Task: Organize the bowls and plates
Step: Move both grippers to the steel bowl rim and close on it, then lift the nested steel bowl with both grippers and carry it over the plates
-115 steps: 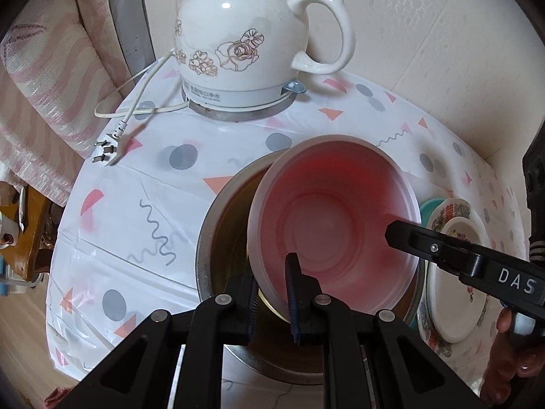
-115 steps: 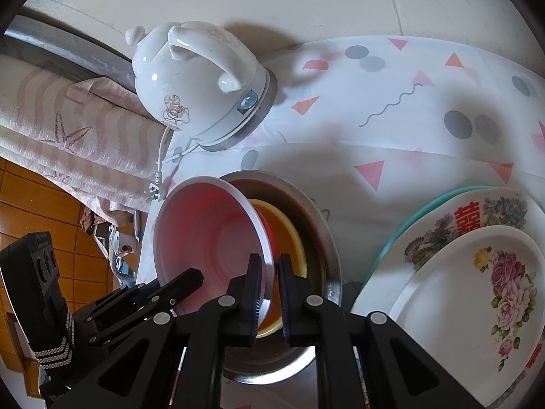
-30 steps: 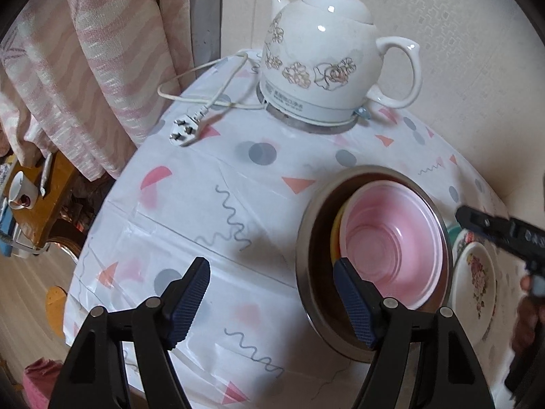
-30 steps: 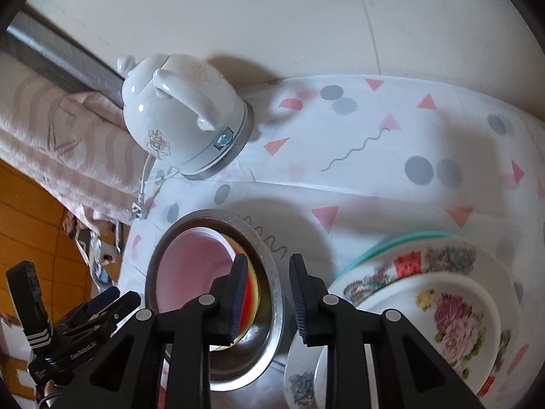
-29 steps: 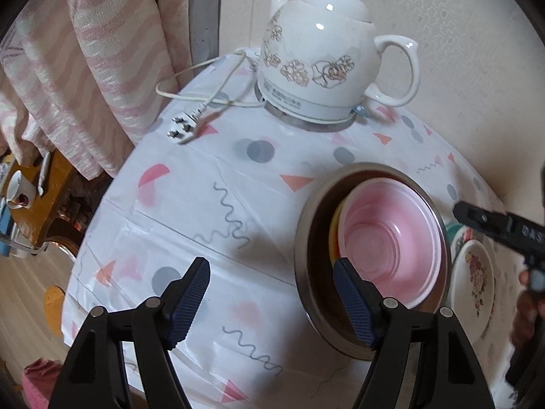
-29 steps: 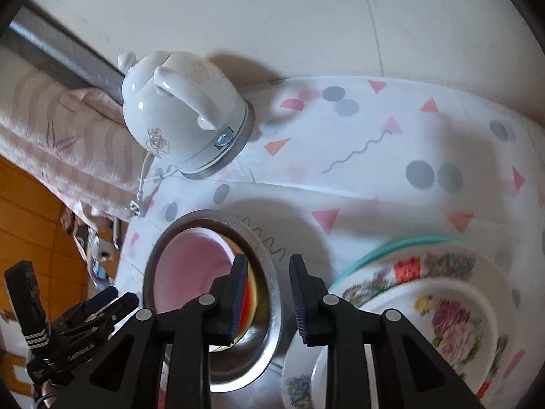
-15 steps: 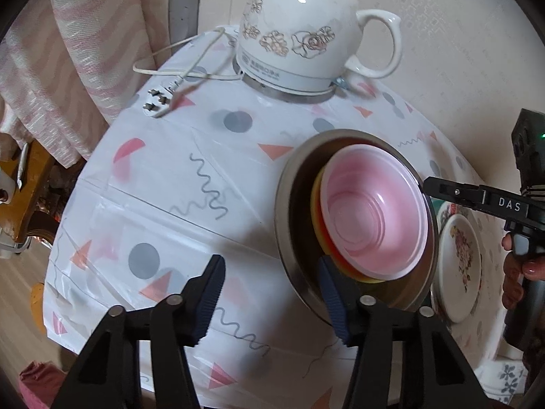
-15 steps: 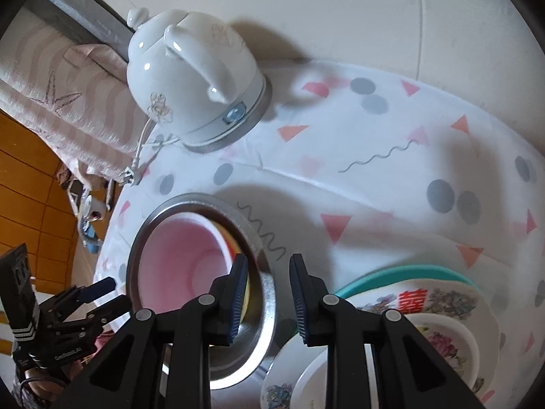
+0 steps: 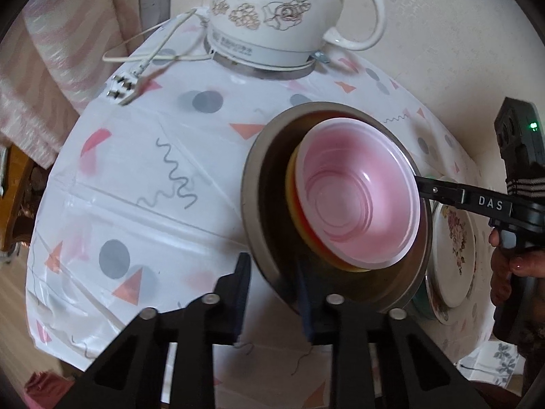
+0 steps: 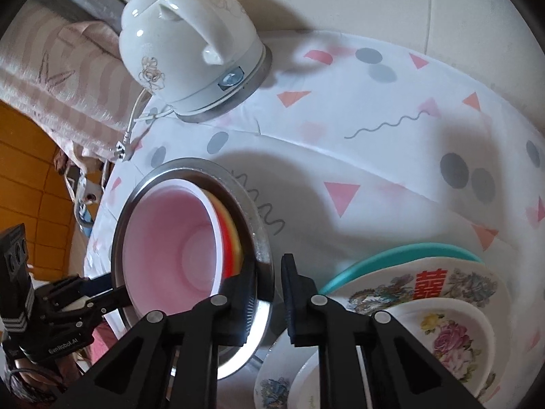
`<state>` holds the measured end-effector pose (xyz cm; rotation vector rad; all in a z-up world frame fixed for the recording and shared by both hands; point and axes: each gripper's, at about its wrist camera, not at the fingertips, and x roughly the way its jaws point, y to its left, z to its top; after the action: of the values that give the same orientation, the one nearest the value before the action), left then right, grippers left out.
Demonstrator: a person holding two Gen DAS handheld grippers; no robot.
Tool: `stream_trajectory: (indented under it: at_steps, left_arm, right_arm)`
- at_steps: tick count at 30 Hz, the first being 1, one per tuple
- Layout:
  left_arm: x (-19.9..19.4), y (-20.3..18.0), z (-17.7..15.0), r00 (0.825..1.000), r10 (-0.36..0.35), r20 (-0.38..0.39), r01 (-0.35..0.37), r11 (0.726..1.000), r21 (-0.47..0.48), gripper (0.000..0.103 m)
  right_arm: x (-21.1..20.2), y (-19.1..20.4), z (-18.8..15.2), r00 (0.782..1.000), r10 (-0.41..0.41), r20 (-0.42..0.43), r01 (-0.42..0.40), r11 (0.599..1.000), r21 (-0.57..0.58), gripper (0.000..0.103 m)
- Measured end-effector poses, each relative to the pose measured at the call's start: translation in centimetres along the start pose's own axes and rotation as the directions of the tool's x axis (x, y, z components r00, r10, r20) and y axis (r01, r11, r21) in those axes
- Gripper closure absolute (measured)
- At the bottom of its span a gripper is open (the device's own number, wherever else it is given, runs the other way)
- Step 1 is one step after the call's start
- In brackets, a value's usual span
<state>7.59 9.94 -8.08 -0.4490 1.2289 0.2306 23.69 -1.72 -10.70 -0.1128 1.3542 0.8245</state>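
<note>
Now both grippers, L [image 9: 272, 289] & R [image 10: 269, 303], clamp 1 steel basin's [image 9: 259, 177] rim.

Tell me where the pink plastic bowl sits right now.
The pink plastic bowl is nested on a yellow bowl inside the big steel basin, right of centre in the left wrist view, between the white floral kettle and the stacked floral plates.
</note>
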Motion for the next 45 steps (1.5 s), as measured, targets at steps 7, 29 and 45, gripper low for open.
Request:
stream_trajectory:
  at_steps: [7, 29, 45]
  left_arm:
    - [0.6, 0.3, 1.4, 0.999, 0.038, 0.018, -0.038, 0.999, -0.008, 0.082]
    - [1.4, 1.0, 1.8, 0.996, 0.079, 0.049, -0.076, 0.996, -0.056, 0.013]
    - [1.7, 2.1, 0.8, 0.996, 0.031, 0.083, -0.025, 0.997, -0.072, 0.036]
  right_arm:
    - [0.2, 0.2, 0.7, 0.999, -0.005, 0.034, 0.003, 0.999, 0.036, 0.092]
    - [0.8, -0.5, -0.7, 0.996, -0.006, 0.085, -0.006, 0.990, 0.140, 0.086]
    - [1.3, 0.1, -1.5, 0.997, 0.016, 0.079, -0.025, 0.992, 0.125, 0.086]
